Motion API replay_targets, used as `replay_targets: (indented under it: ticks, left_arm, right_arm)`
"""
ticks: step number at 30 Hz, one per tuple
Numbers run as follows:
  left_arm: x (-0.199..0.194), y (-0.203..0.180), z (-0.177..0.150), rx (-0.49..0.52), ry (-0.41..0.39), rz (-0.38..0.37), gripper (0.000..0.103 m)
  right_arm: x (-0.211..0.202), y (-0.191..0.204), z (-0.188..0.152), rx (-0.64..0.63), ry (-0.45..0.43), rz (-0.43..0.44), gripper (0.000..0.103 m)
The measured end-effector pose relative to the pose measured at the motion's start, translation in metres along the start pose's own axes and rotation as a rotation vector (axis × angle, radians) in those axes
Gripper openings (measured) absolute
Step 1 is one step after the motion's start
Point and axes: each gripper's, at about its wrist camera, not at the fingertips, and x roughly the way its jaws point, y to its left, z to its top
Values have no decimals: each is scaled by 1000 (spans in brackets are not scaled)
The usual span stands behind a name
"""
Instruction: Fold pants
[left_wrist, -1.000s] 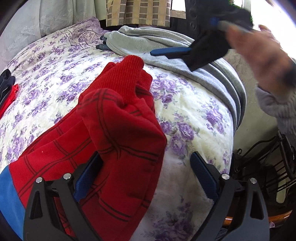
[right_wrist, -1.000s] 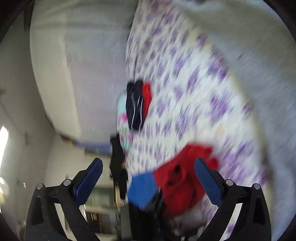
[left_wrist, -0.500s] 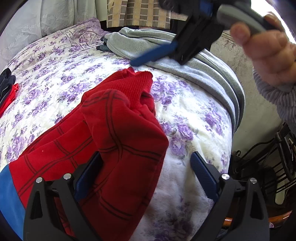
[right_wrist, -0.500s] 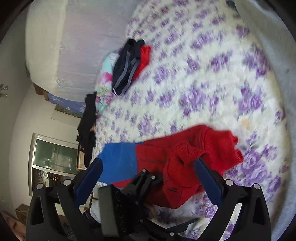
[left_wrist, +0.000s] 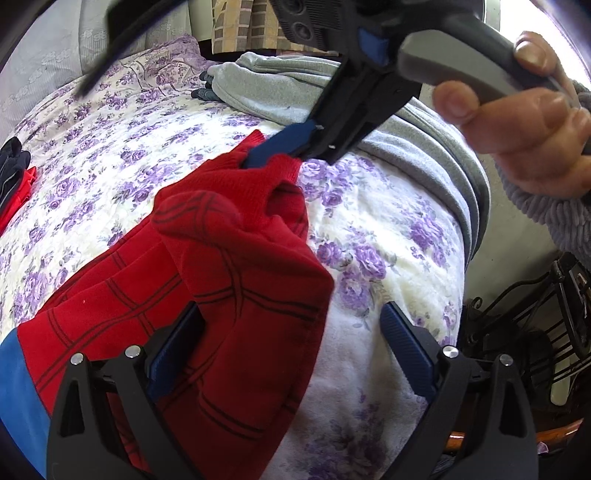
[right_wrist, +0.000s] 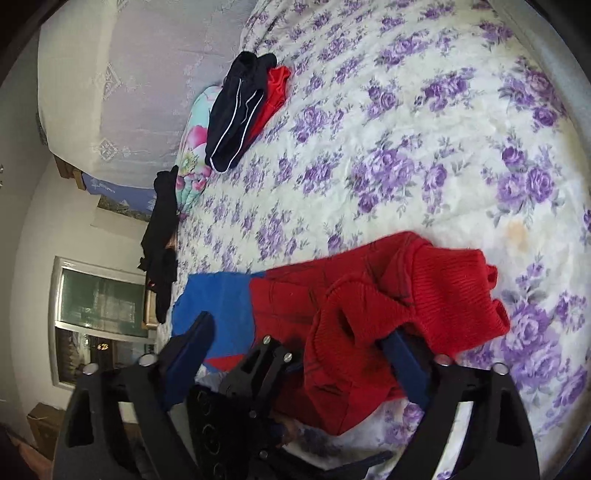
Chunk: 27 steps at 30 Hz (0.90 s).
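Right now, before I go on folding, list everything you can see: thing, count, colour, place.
Red knit pants with blue section: one, bunched near bed edge.
Floral quilted bedspread: one, white and purple, covers bed.
Grey fleece garment: one, far edge.
Dark navy shorts with white piping: one, atop red cloth, far side.
Black garment: one, hanging off bed edge.
Left hand-held gripper: open, around pants.
Right hand-held gripper: open, one finger under cuff.
Person's hand: one.

We've got open floral bed (right_wrist: 424, 155) stretching beyond the bunched red pants (left_wrist: 236, 280), plenty of room there. Ahead on the left-hand view, a grey garment (left_wrist: 424, 147) lies along the bed's edge, blocking that side. Dark and red folded clothes (right_wrist: 243, 107) sit well apart at the far side. The right tool (left_wrist: 273, 149) crowds the pants' cuff; a black metal rack (left_wrist: 535, 325) stands beside the bed.
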Motion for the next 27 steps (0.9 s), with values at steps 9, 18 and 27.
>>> replay_targets:
  ticks: [9, 18, 27]
  left_arm:
    - [-6, -2, 0, 20, -29, 9, 94]
    - [-21, -9, 3, 61, -65, 21, 95]
    - [-50, 5, 16, -31, -179, -39, 95]
  right_arm:
    - [-53, -13, -5, -30, -144, -177, 8]
    - [-44, -74, 16, 48, -100, -82, 6]
    - [-60, -46, 8, -2, -154, -38, 27]
